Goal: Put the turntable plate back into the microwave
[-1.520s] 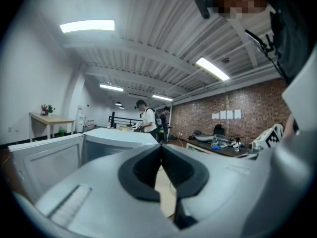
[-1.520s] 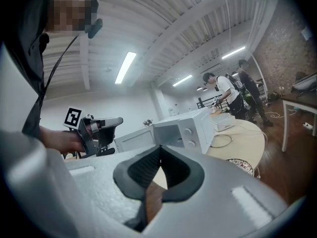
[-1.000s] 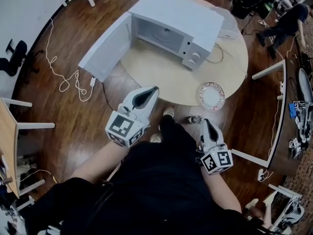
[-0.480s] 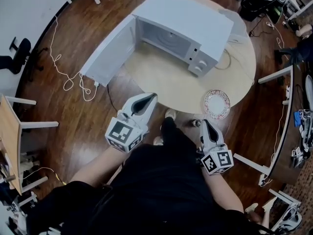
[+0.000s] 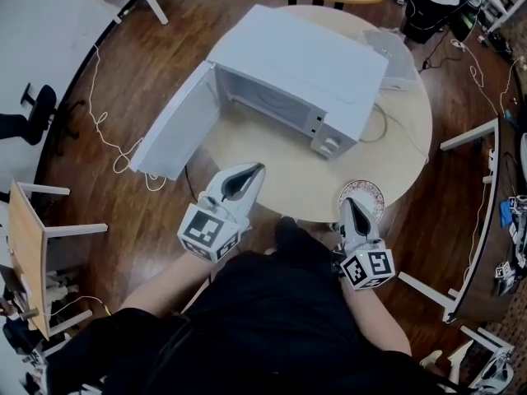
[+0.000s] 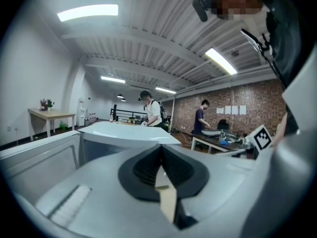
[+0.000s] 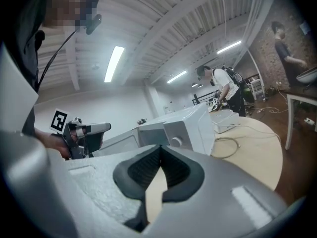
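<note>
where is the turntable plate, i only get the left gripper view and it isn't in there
observer: The plate lies at the near edge of the round table, to the right of the microwave.
operator: does the right gripper have it
observer: No. The right gripper has its jaws shut with nothing between them; its tip only overlaps the plate in the head view.
operator: anything else near it
observer: A cable loops on the table beside the microwave's control side.

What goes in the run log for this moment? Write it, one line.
microwave: door open | plate: on table, not held | left gripper: shut, empty | right gripper: shut, empty, by plate
</note>
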### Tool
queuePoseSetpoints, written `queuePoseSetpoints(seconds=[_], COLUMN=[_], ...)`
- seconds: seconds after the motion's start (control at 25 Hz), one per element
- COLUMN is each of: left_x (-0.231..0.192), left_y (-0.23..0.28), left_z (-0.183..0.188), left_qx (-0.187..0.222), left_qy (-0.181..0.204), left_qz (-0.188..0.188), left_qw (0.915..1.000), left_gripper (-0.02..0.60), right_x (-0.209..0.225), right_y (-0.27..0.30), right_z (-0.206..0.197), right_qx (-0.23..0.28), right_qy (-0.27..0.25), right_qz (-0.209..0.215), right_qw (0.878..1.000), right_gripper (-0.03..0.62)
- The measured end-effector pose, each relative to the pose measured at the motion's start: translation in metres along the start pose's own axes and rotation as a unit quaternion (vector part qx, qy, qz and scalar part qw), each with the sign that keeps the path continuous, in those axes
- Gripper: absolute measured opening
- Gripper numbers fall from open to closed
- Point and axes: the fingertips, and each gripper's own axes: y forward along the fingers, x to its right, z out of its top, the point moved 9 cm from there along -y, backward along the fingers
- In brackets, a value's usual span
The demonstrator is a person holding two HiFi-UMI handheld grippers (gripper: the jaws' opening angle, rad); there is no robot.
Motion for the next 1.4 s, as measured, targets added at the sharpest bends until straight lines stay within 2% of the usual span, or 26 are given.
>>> queuePoseSetpoints(seconds=[0.28,0.48,0.6,0.76,0.92,1.04,1.2,1.32,1.4], left_x=[-0.017,-0.031,-0.039,-0.047,-0.053,-0.055,-0.059,-0.061,-0.068], left_y=[0.039,0.065,0.079,0.092,0.104,0.113,0.132,0.141,0.145], left_z=[0.020,0.030,0.038,0.052,0.061,0.067,0.074,0.080,0.083], left_qx=[-0.009,-0.034,-0.042,-0.019,-0.003,0.010,0.023,0.026,0.030], left_qy=[0.011,0.008,0.017,0.022,0.022,0.028,0.033,0.041,0.043], left_qz=[-0.003,-0.004,-0.004,0.001,-0.003,-0.023,-0.072,-0.110,-0.122], left_qw=[0.9999,0.9994,0.9990,0.9996,0.9997,0.9993,0.9966,0.9927,0.9912], left_gripper=[0.006,0.006,0.006,0.006,0.006,0.006,0.006,0.006,0.006], right_x=[0.028,0.053,0.061,0.063,0.067,0.069,0.071,0.073,0.076], right_y=[0.022,0.034,0.046,0.058,0.063,0.060,0.055,0.042,0.031], right_z=[0.012,0.006,0.000,0.000,0.011,0.014,0.018,0.025,0.030], right_qx=[0.018,0.019,0.030,0.014,0.015,0.021,0.044,0.075,0.094], right_qy=[0.035,0.076,0.100,0.098,0.097,0.093,0.090,0.087,0.080], right_qz=[-0.013,-0.043,-0.042,-0.034,-0.049,-0.071,-0.117,-0.167,-0.202], right_qw=[0.999,0.996,0.994,0.995,0.994,0.993,0.988,0.979,0.971], right_gripper=[0.002,0.002,0.002,0.002,0.002,0.002,0.002,0.002,0.002])
